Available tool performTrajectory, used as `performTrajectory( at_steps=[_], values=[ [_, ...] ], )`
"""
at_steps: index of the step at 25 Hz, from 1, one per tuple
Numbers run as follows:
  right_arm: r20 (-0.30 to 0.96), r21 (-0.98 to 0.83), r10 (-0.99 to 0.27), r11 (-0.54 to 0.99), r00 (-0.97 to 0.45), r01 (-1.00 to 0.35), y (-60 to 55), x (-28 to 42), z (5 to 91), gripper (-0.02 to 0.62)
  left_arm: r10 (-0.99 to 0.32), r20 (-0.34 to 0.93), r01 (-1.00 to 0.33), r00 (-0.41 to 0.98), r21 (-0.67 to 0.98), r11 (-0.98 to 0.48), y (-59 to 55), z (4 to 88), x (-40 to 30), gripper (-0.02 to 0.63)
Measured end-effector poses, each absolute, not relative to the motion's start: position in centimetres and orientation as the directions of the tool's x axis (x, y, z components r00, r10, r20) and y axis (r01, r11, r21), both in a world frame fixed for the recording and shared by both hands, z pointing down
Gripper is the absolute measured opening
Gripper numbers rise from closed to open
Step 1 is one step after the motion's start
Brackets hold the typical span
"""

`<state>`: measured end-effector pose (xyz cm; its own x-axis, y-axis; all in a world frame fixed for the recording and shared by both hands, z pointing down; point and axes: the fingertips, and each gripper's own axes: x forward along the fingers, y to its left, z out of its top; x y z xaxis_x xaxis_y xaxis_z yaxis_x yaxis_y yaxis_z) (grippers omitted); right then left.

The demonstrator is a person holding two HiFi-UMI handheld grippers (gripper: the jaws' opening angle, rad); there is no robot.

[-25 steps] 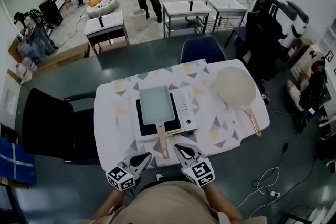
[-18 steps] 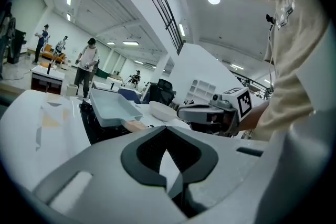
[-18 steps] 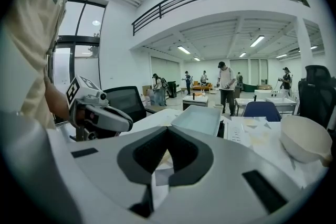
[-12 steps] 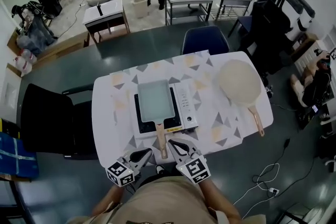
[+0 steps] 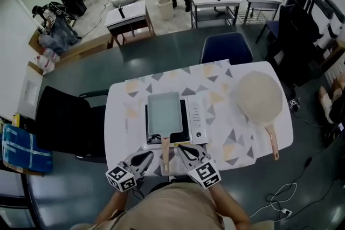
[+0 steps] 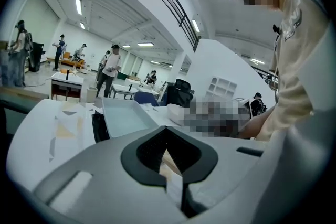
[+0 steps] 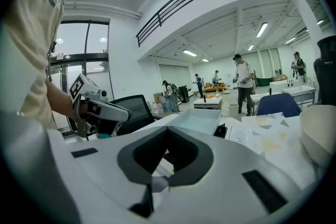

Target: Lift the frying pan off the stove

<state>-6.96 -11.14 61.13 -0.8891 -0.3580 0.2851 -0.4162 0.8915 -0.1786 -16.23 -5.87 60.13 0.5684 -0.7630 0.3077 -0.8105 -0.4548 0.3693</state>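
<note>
Left tool (image 5: 147,155) and right tool (image 5: 182,148): both closed, empty, either side of the handle. Frying pan (image 5: 164,112) rests on the stove (image 5: 196,122).

The bench (image 5: 121,121) lies bare left of the stove (image 5: 197,118), free for passing. To its right a round pan (image 5: 260,97) crowds the far side. The wooden handle (image 5: 165,149) juts between my left hand-held gripper (image 5: 145,156) and right hand-held gripper (image 5: 183,150).

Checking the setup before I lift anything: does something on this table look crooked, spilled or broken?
Nothing stands out. The rectangular frying pan sits squarely on the stove, no spill shows on the table, and the round pan lies flat on it to the right.
</note>
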Motion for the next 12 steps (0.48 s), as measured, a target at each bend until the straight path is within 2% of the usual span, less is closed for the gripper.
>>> performTrajectory(
  at_steps=[5,12],
  values=[
    [0.3,-0.186,-0.301,0.912,-0.905,-0.365,-11.9,-5.8,62.2,0.003,-0.841,0.313,-0.875,0.442,0.356,-0.327,-6.8,59.9,-17.7,0.0],
    [0.319,-0.18,-0.272,0.923,-0.908,-0.34,-12.1,-5.6,62.3,0.003,-0.845,0.332,-0.868,0.419,0.42,-0.266,-5.8,61.2,-19.2,0.0]
  ],
)
